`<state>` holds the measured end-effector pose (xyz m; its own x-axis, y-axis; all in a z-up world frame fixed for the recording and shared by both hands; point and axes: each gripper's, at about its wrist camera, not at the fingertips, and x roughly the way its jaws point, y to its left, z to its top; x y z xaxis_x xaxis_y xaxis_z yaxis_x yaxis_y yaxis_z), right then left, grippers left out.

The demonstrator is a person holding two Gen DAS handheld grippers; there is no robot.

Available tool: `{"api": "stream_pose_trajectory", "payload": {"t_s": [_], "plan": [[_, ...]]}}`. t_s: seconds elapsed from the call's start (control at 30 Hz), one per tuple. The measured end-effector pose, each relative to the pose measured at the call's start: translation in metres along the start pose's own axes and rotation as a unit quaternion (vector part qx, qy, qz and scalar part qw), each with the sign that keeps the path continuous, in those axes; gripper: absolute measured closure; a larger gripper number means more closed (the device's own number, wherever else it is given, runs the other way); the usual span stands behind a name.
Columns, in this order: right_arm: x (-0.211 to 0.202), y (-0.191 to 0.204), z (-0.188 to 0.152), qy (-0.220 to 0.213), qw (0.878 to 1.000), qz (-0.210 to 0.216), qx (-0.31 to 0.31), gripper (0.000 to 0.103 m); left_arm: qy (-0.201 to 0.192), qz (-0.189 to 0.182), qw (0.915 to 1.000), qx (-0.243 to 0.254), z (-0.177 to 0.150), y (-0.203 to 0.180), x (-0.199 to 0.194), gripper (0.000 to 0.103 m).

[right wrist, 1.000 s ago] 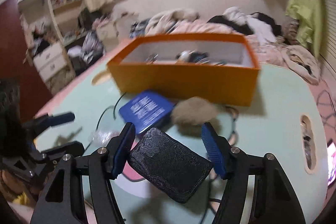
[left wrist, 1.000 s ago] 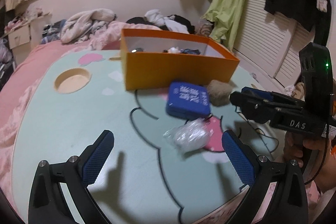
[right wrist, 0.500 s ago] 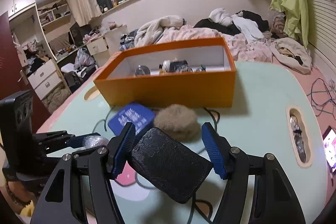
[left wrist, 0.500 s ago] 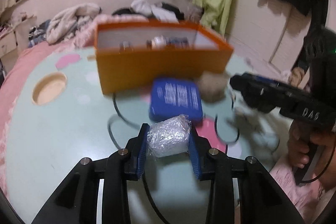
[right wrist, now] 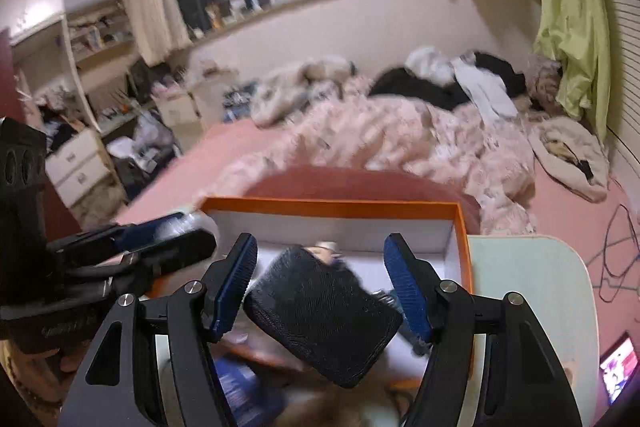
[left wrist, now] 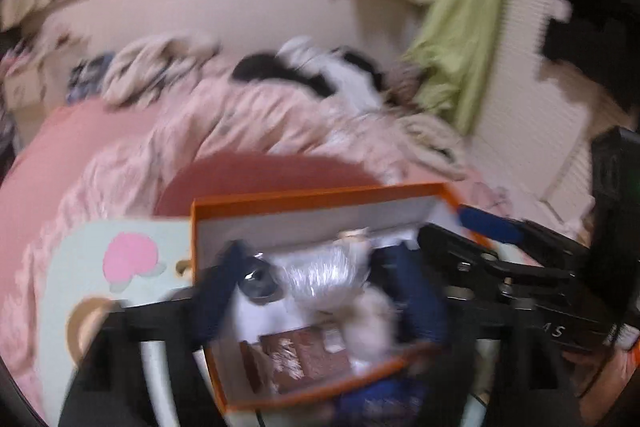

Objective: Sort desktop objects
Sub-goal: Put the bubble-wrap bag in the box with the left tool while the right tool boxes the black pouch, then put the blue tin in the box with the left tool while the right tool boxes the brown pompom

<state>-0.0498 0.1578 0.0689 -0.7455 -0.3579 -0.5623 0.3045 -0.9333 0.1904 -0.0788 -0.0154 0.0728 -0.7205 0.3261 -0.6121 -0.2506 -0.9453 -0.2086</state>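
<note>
An orange box (left wrist: pixel 320 197) with a white inside stands on the pale green table; it also shows in the right wrist view (right wrist: pixel 332 205). My left gripper (left wrist: pixel 320 279) is over the box, its jaws spread, with a crinkly clear plastic bundle (left wrist: pixel 324 273) between them; the view is blurred. My right gripper (right wrist: pixel 320 287) is open over the box and a black textured pouch (right wrist: pixel 324 315) lies between its fingers without touching the pads. The left gripper shows at left in the right wrist view (right wrist: pixel 160 247).
The box holds a brown item (left wrist: pixel 308 359) and small things. A blue tin (right wrist: pixel 240 387) and a beige furry ball (right wrist: pixel 332 411) lie in front of the box. A pink bed with clothes (right wrist: pixel 400 131) is behind the table. A cable (right wrist: pixel 616 247) trails at right.
Both grippers moved forward and up over the orange box. The left jaws have widened around the plastic bundle. The right jaws have opened off the black pouch.
</note>
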Motion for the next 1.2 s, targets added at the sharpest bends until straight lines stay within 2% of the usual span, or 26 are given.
{"api": "stream_pose_trajectory", "payload": {"t_s": [0.03, 0.1, 0.17, 0.23, 0.3, 0.47, 0.6, 0.7, 0.83, 1.0, 1.2], "plan": [[0.014, -0.006, -0.002, 0.023, 0.999, -0.021, 0.005, 0.029, -0.002, -0.010, 0.9999, -0.002, -0.002, 0.002, 0.007, 0.022], [0.028, -0.018, -0.009, 0.048, 0.998, -0.021, 0.021, 0.028, -0.014, 0.005, 0.9997, 0.019, -0.005, -0.005, 0.009, 0.021], [0.024, -0.014, -0.012, 0.032, 0.999, -0.029, 0.006, 0.028, -0.022, 0.010, 0.9991, 0.034, -0.008, -0.009, 0.009, 0.021], [0.021, -0.011, -0.014, 0.026, 0.999, -0.047, -0.007, 0.028, -0.026, 0.009, 0.9990, 0.035, -0.010, -0.009, 0.007, 0.021], [0.018, -0.010, -0.013, 0.021, 0.999, -0.048, -0.012, 0.028, -0.029, 0.006, 0.9991, 0.032, -0.010, -0.006, 0.005, 0.021], [0.008, -0.018, -0.012, 0.012, 0.999, -0.026, 0.024, 0.028, -0.038, -0.016, 0.9992, 0.001, -0.008, 0.004, -0.003, 0.021], [-0.007, -0.021, -0.007, -0.005, 0.999, -0.011, 0.047, 0.028, -0.061, -0.026, 0.9976, -0.018, -0.011, 0.008, -0.029, 0.019], [-0.023, -0.016, -0.008, -0.013, 0.999, -0.012, 0.046, 0.028, -0.051, -0.024, 0.9981, -0.023, -0.016, 0.009, -0.044, 0.014], [-0.041, -0.008, -0.018, -0.008, 0.999, -0.008, 0.045, 0.028, -0.025, -0.022, 0.9992, -0.021, -0.035, 0.008, -0.059, 0.013], [-0.057, 0.009, -0.048, 0.008, 0.999, -0.028, 0.019, 0.028, 0.018, -0.023, 0.9992, -0.026, -0.075, 0.001, -0.065, 0.013], [-0.060, 0.018, -0.090, 0.051, 0.996, -0.066, -0.012, 0.028, 0.071, 0.010, 0.9973, -0.016, -0.117, -0.005, -0.054, 0.013]]}}
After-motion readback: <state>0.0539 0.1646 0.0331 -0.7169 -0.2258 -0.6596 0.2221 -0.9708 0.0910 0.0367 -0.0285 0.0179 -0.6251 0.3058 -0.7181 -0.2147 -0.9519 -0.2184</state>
